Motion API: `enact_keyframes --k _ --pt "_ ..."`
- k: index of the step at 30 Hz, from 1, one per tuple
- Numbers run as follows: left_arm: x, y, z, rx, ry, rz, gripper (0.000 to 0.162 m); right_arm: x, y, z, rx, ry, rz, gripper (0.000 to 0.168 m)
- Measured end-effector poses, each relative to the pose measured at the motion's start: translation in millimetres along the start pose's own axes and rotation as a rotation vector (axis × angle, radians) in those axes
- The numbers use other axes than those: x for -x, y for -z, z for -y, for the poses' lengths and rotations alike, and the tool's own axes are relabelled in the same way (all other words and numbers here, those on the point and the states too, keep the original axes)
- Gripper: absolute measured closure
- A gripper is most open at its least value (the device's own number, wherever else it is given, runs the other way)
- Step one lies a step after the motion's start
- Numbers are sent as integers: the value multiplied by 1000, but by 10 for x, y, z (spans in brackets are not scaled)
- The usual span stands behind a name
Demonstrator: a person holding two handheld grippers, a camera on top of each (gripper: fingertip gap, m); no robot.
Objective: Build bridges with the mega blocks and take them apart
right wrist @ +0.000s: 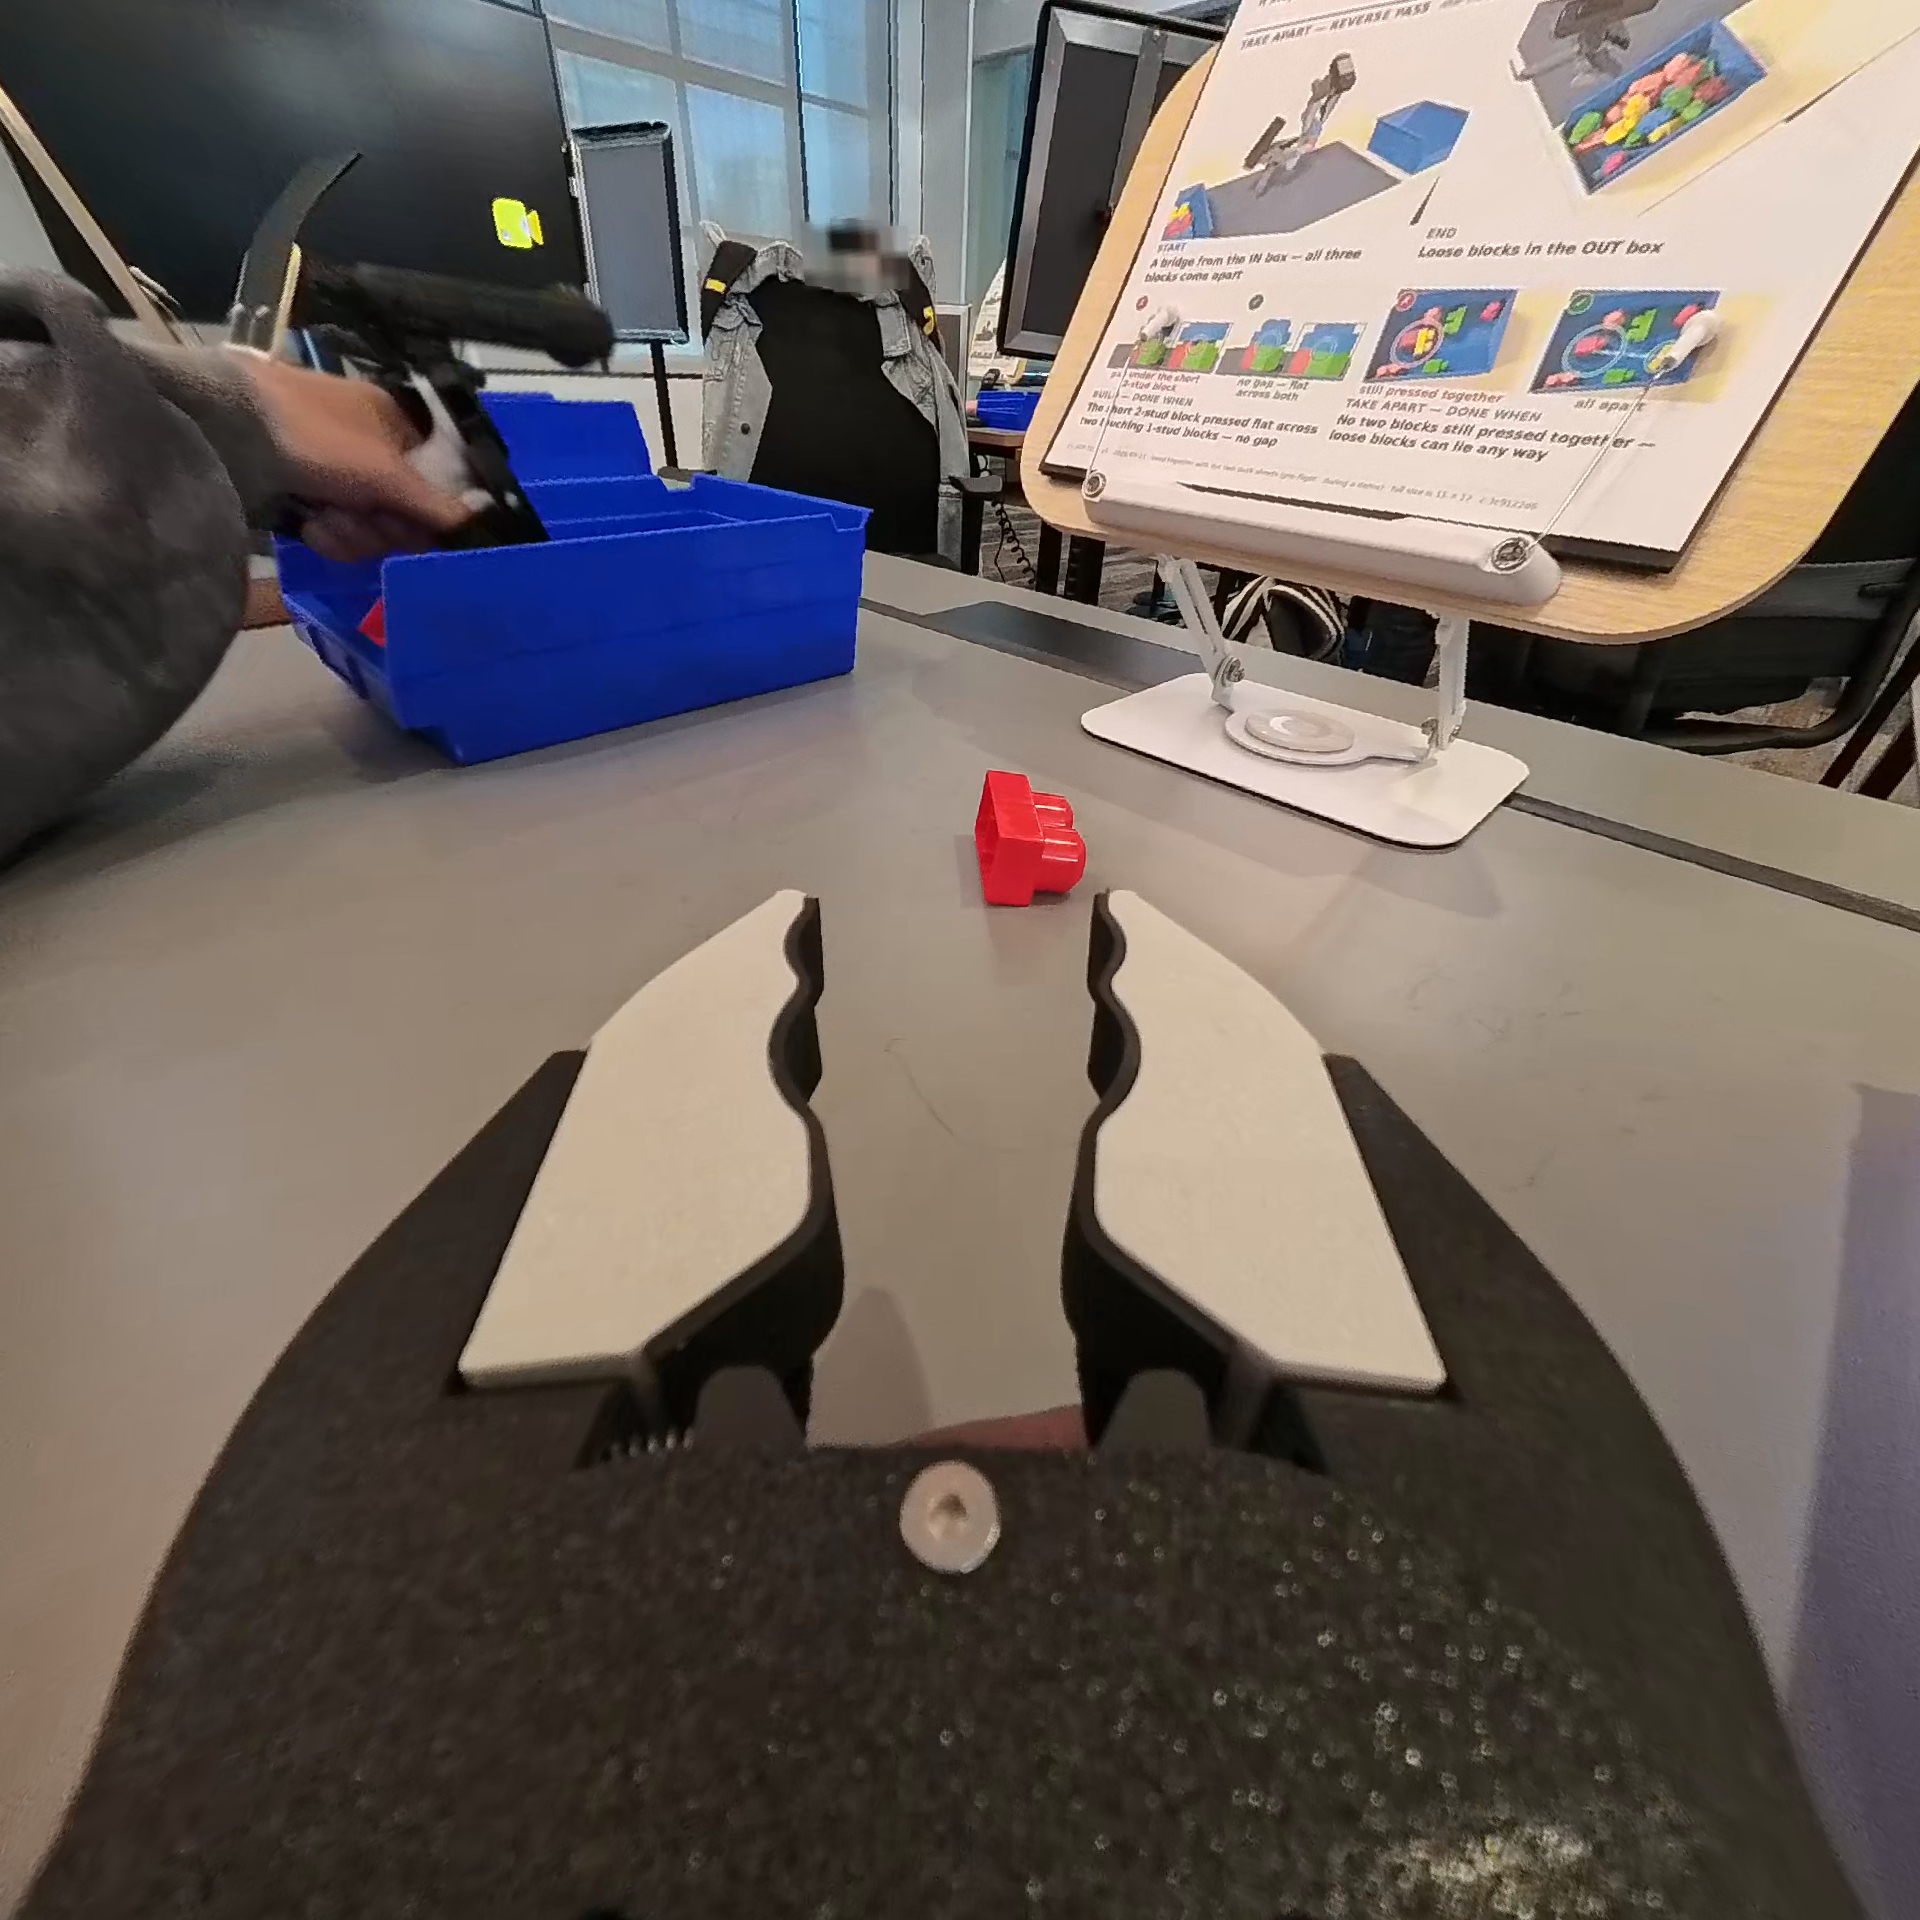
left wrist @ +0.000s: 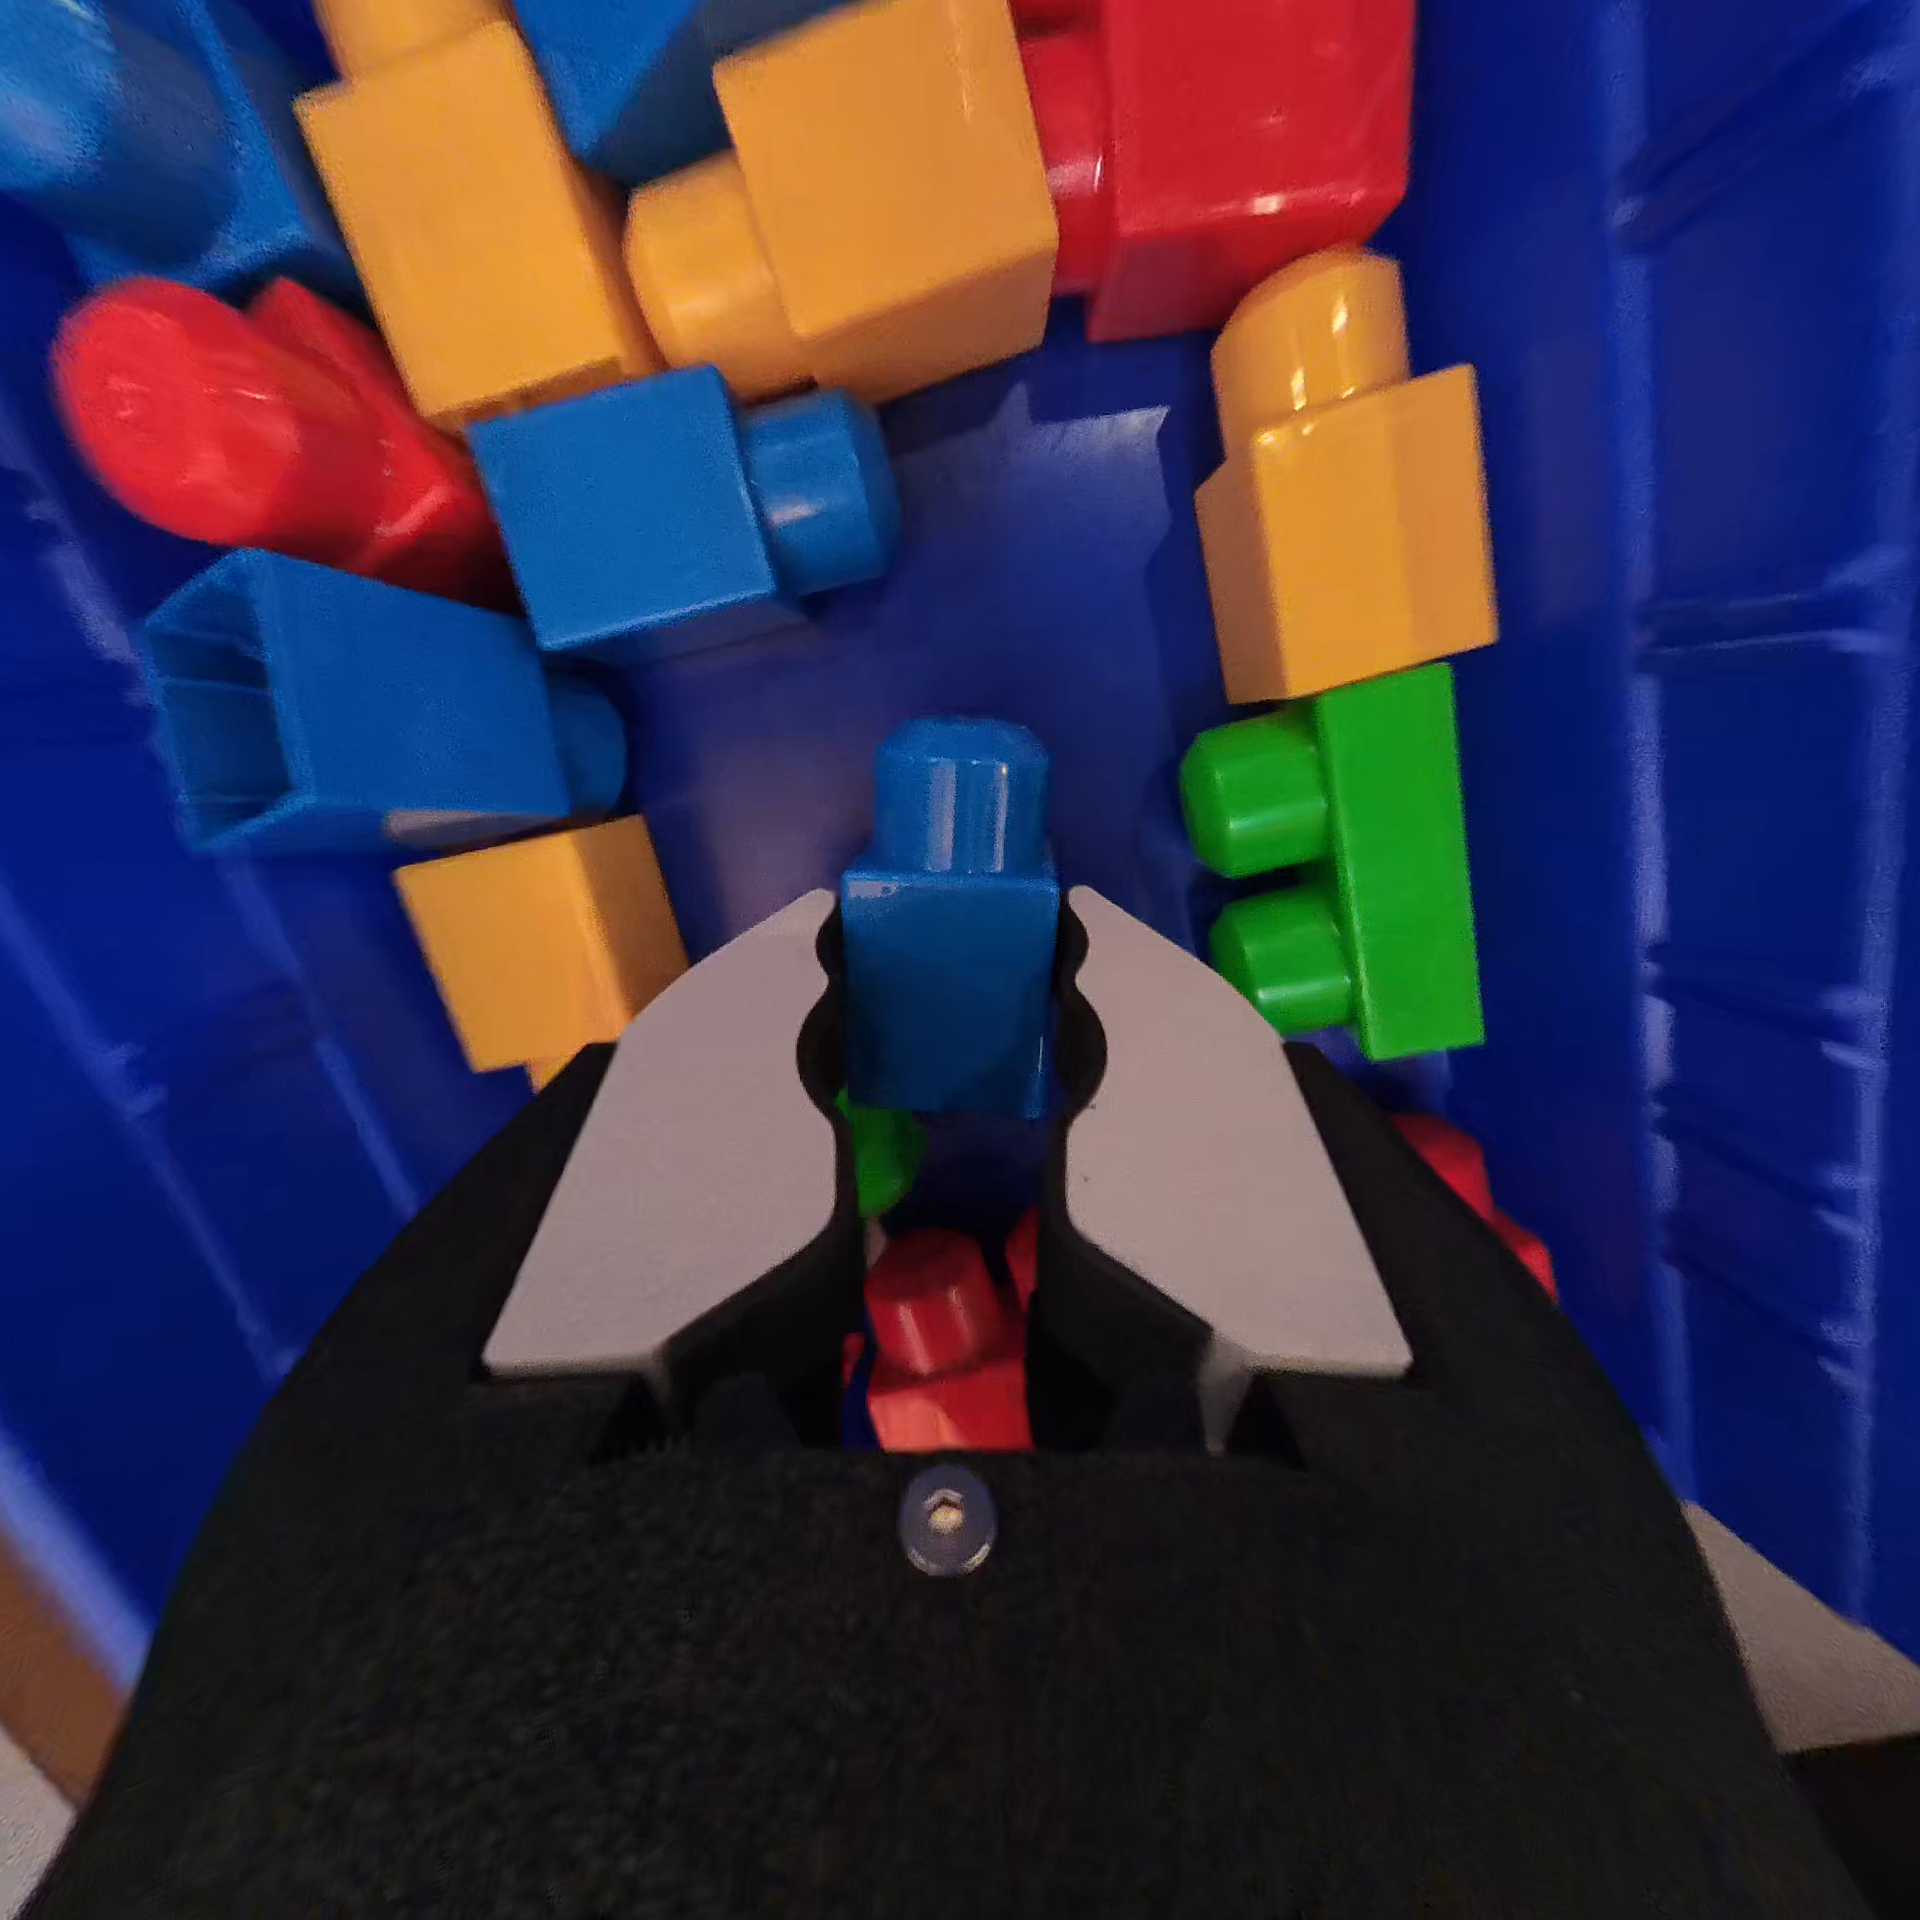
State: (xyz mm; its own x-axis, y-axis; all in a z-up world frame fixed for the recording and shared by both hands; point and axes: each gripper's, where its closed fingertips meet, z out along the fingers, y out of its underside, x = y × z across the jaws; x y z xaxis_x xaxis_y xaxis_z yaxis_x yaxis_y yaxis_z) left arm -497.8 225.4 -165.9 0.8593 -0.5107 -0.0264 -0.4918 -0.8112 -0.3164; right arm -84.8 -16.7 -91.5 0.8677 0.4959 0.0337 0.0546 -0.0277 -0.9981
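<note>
Left wrist view showed the left claw (left wrist: 951, 987) clenched on a blue block (left wrist: 951, 935) inside the blue bin (left wrist: 1766, 831), gathering bridge parts. Right claw (right wrist: 951, 935) hung released over the desk (right wrist: 416, 987), near a red block (right wrist: 1023, 840). Next, probably lift clear without snagging neighbours.

The red block (left wrist: 948, 1351) beneath the left gripper (left wrist: 951, 987) is mostly hidden by its fingers. Blocks at the far end of the blue bin (left wrist: 1766, 727) are cut off and blurred. From the right, the bin wall hides that gripper's tips.

Blocks (left wrist: 883, 197) — red, yellow, blue, green — fill a blue bin (left wrist: 1766, 831); table (right wrist: 623, 935) grey.
</note>
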Motion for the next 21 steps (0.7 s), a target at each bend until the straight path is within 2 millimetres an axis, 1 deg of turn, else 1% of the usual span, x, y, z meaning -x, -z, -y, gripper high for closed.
enact_keyframes --k 1,2,3,4,6,7,8,9,10,11,12,14,15,17,19,21 --pt "-23 140 48 -45 -5 -3 126 -1 1 1 -1 -1 0 119" --pt "-93 306 108 -99 -14 -22 126 -2 0 1 -1 -2 0 119" --pt "-214 489 165 -154 -31 -56 126 -3 -1 -1 0 -2 -1 119" --pt "-383 685 224 -213 -46 -100 126 -4 -3 -3 2 -3 0 119" --pt "-842 1065 317 -321 -109 -188 126 -2 -6 -5 5 -2 0 119" --pt "-1109 1206 333 -355 -160 -218 126 0 -8 -6 6 -1 0 119" --pt "-1382 1286 322 -367 -213 -240 126 0 -10 -9 8 1 0 119" --pt "-1652 1296 293 -359 -268 -252 126 3 -11 -10 9 2 1 119" --pt "-1901 1238 249 -335 -322 -257 126 5 -11 -9 9 4 1 119" --pt "-2104 1117 208 -300 -362 -246 126 7 -9 -7 7 7 1 120" --pt "-2259 947 174 -259 -386 -222 126 9 -7 -4 4 8 1 120" --pt "-2497 556 84 -165 -417 -192 126 10 -5 -1 2 10 1 120" --pt "-2571 384 33 -120 -419 -181 126 10 -4 -1 2 9 1 119" --pt "-2650 151 1 -87 -413 -155 126 9 -4 -1 2 6 2 119" --pt "-2629 3 -19 -53 -401 -121 126 8 -2 1 0 5 3 119" --pt "-2597 -81 -27 -29 -393 -99 126 8 3 6 -4 5 3 120"
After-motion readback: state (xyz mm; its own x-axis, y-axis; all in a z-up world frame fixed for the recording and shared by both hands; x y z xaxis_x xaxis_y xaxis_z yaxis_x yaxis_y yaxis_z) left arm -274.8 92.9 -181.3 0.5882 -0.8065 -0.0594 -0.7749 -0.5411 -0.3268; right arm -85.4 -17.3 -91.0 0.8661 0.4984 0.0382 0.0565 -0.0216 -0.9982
